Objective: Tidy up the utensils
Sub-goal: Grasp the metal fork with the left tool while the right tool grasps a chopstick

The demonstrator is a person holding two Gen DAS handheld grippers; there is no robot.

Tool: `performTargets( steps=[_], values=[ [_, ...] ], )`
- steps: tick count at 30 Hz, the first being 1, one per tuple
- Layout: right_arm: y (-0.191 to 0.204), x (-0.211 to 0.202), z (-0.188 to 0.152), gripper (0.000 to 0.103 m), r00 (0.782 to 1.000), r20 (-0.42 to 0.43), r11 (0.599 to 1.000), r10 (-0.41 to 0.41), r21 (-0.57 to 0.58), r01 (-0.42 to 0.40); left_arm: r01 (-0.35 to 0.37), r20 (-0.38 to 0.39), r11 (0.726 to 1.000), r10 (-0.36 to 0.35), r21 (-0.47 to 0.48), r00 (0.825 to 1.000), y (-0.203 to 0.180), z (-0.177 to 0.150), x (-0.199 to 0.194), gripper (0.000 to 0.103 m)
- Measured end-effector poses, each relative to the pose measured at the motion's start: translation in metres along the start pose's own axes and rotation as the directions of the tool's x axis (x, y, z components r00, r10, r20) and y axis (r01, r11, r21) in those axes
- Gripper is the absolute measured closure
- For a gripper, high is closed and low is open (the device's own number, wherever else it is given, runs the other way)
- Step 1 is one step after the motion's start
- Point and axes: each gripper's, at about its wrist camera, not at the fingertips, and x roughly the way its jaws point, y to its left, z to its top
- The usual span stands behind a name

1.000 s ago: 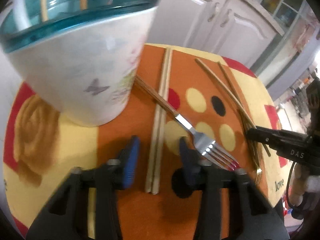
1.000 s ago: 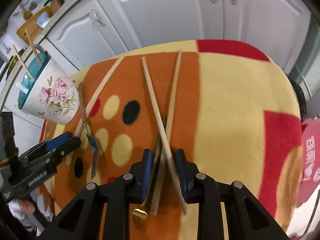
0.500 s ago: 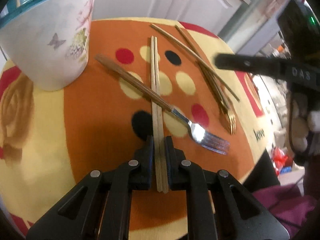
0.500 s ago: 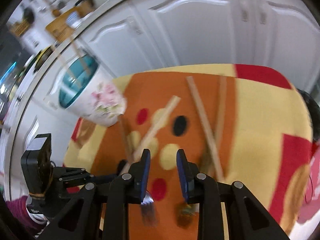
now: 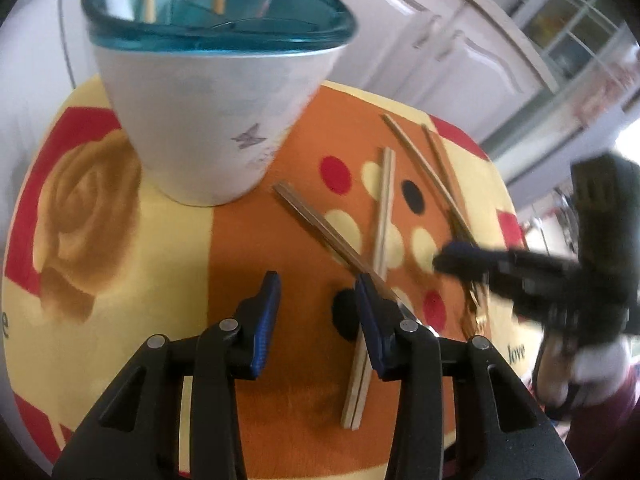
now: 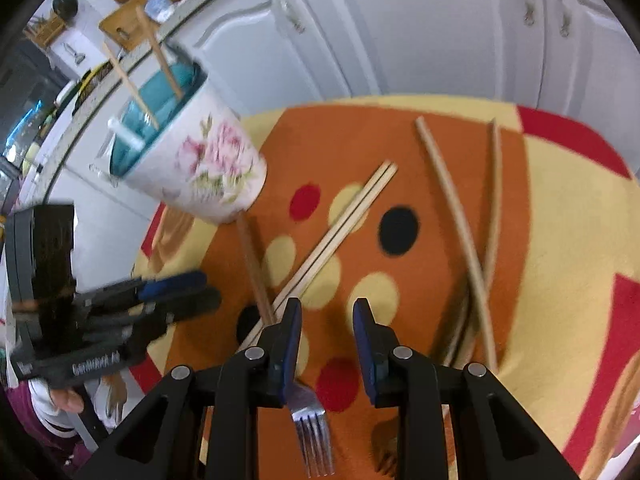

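From left to right across the bench, which is spread with a patterned cloth, the flowered cup stands at the far left with a few sticks already upright in it. The left gripper hangs short of it, jaws opening with only cloth between them. The joined pair of chopsticks lies just to the right of that gripper's right finger, not between the pads, with its long axis running away from the gripper toward the far edge and its near end low in the left wrist view. A wooden-handled fork crosses over that pair at a slant, handle toward the cup, tines under the right gripper, whose jaws stand narrowly apart over bare cloth and hold nothing. Farther right lie two loose chopsticks crossing each other, with another utensil dimly seen beneath them. The joined pair seems nearer the left gripper, which would have to shift rightward to straddle it; the fork head is closest to the right gripper.
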Motion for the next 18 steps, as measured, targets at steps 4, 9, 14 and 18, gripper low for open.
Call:
performTargets(
  steps=[4,9,14,18],
  values=[
    [0.014,-0.001,-0.015,0.078,0.995,-0.029,0.993,0.094,-0.067,-0.096,-0.018,-0.003,0.999,0.017,-0.030,1.000,0.004,0.000,0.004,0.065],
    [0.022,0.014,-0.026,0.079,0.996,-0.072,0.991,0.045,-0.121,-0.053,-0.036,-0.029,0.997,0.035,-0.066,0.999,0.013,0.002,0.009,0.064],
    [0.028,0.017,-0.044,0.096,0.988,-0.131,0.989,0.076,-0.114,-0.091,-0.030,-0.031,0.997,0.028,-0.071,0.999,0.012,0.002,0.010,0.063],
    [0.033,0.015,-0.059,0.096,0.979,-0.171,0.984,0.112,-0.121,-0.134,-0.019,-0.029,0.997,0.017,-0.075,0.999,0.008,0.004,0.014,0.062]
  ],
)
